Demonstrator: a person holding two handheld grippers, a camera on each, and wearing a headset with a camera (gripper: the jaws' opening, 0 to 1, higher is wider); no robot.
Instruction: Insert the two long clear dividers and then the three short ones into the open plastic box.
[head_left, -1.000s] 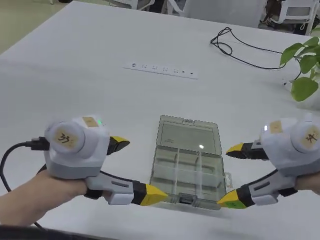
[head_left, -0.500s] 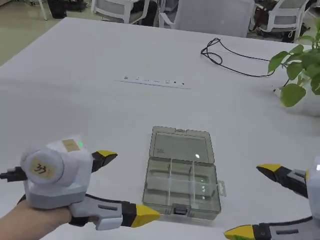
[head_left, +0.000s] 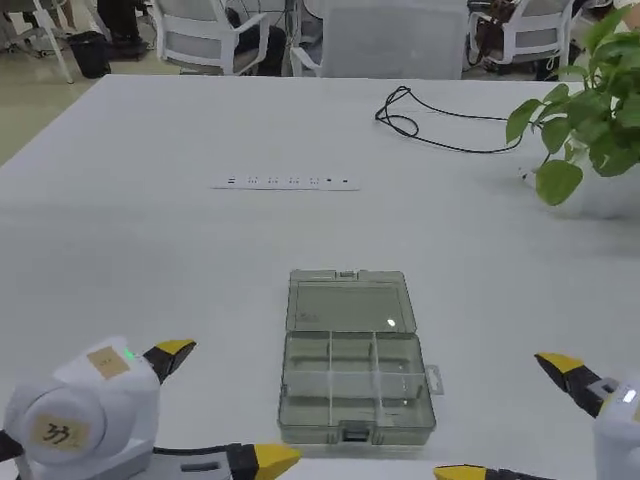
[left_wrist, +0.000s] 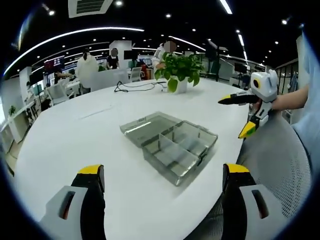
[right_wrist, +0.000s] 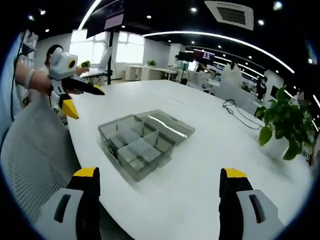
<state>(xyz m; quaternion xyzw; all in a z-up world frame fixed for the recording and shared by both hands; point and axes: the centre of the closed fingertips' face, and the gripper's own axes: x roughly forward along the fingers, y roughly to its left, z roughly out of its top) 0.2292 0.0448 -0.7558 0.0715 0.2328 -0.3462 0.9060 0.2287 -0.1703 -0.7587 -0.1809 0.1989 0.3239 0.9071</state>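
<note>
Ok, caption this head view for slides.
Open plastic box, dividers fitted, on a table between open left claw and right claw.

Bare white table on both flanks of the plastic box, open for a straight approach from the left gripper and the right gripper, both with jaws spread wide and well apart from the box. Free air straight above the box. Behind it the lid, flat and low on the table, in the way of a sliding approach from the far side only. Inside, upright clear dividers, compartments narrow for a jaw. Farther back a power strip, a black cable and, far right, a potted plant, all well apart from the box.
</note>
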